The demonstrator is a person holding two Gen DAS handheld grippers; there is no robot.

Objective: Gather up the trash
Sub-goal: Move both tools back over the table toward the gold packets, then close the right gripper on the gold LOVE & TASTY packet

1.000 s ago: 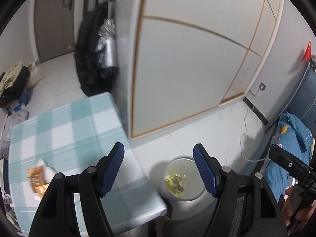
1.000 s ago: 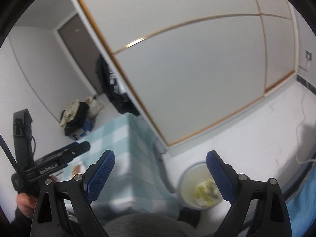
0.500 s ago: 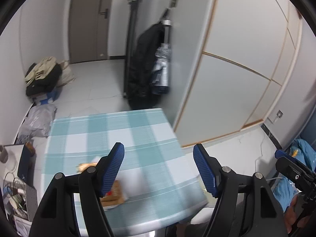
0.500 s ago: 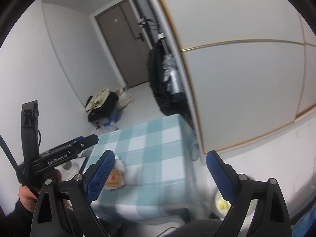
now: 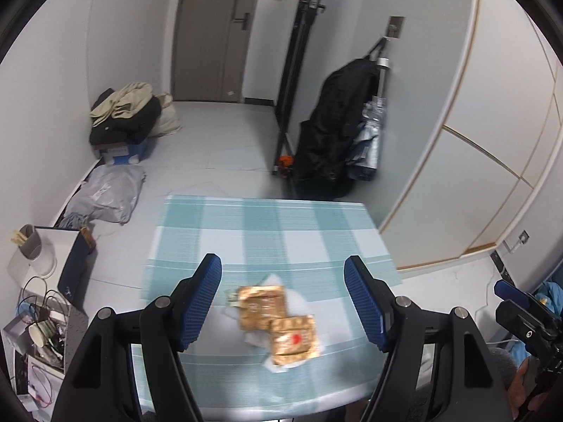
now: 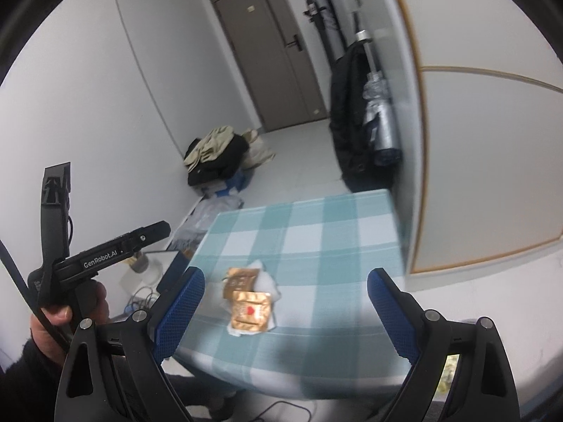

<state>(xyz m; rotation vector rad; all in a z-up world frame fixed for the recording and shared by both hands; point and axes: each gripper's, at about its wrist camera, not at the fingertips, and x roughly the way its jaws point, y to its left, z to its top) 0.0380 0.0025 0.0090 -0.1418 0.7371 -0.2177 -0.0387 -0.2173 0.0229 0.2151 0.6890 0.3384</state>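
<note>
- The left gripper [image 5: 283,302] hangs over a small table [image 5: 316,232] with a blue and white checked cloth. Its two blue fingers [image 5: 198,300] stand wide apart, and nothing is between them.
- The right gripper [image 6: 285,311] hangs over the same table. Its jaws are wide apart too, and it holds nothing.
- The trash is two golden wrappers [image 5: 278,320] on the near part of the table. One has a red spot on it. They overlap and lie on crumpled white paper [image 5: 302,299]. They look a bit blurry.
- Nothing stands between the grippers and the wrappers. No finger touches them.
- In the right wrist view, the person's left hand [image 6: 56,320] holds the left gripper's black handle at the left side.
- Past the table is a pale floor and a brown door [image 5: 214,31].
- A black bag [image 5: 334,130] hangs on the wall to the right, with a silver bag [image 5: 367,144] just beside it.
- A heap of clothes [image 5: 126,116] sits on a blue box by the left wall. A grey plastic bag [image 5: 105,193] lies near it.
- A low shelf with cables and a cup [image 5: 38,334] stands left of the table.
</note>
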